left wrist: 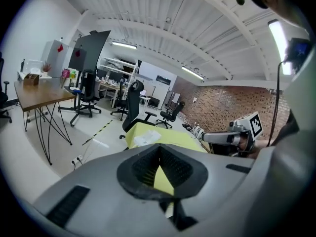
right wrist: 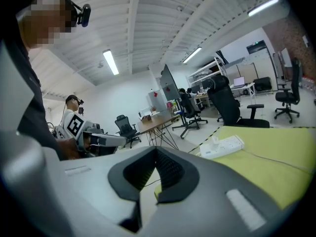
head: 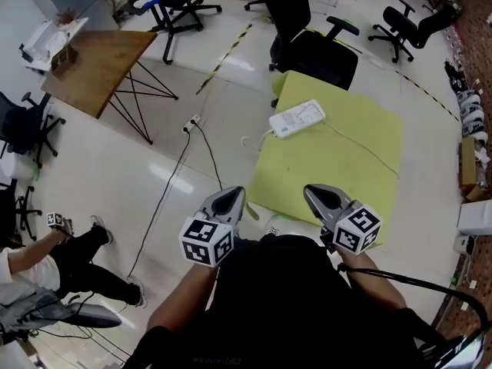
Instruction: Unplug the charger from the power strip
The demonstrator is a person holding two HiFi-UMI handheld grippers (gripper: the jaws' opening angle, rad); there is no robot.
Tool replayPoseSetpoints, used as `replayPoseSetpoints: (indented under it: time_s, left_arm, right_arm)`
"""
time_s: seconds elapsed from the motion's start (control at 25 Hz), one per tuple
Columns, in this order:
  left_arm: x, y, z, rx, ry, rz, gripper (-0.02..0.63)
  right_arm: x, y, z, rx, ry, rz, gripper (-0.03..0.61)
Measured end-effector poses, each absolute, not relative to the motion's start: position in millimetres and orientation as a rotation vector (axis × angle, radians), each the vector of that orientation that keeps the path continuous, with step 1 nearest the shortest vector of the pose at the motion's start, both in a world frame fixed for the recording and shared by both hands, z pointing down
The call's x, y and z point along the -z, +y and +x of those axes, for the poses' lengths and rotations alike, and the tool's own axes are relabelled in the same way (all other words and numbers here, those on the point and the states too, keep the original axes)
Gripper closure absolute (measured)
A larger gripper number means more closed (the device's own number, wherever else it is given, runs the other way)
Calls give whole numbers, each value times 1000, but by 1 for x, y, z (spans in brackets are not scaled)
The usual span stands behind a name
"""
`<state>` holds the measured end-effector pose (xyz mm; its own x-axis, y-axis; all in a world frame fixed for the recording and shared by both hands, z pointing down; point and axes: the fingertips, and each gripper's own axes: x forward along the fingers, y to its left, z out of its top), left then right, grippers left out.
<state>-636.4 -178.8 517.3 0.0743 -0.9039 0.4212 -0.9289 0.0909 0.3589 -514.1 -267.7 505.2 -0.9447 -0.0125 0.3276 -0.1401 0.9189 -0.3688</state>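
Observation:
A white power strip lies at the far left corner of the yellow-green table, and a thin cable runs from it across the tabletop. In the right gripper view the strip carries a small white charger standing near its left end. My left gripper and my right gripper hover side by side over the table's near edge, well short of the strip. Both have their jaws together with nothing between them. The left gripper view shows the strip far ahead.
A black office chair stands behind the table. A wooden desk on thin black legs is at the left. A floor socket with a black cable lies between. Another person sits at the lower left.

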Motion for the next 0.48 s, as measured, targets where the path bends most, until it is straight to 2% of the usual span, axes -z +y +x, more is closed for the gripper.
replayPoseSetpoints:
  time_s: [0.48]
  left_arm:
    - [-524,-255,-682,-145,-1840,1793,607]
  right_arm:
    - [-543,-353,-538,-647,-2734,185,575]
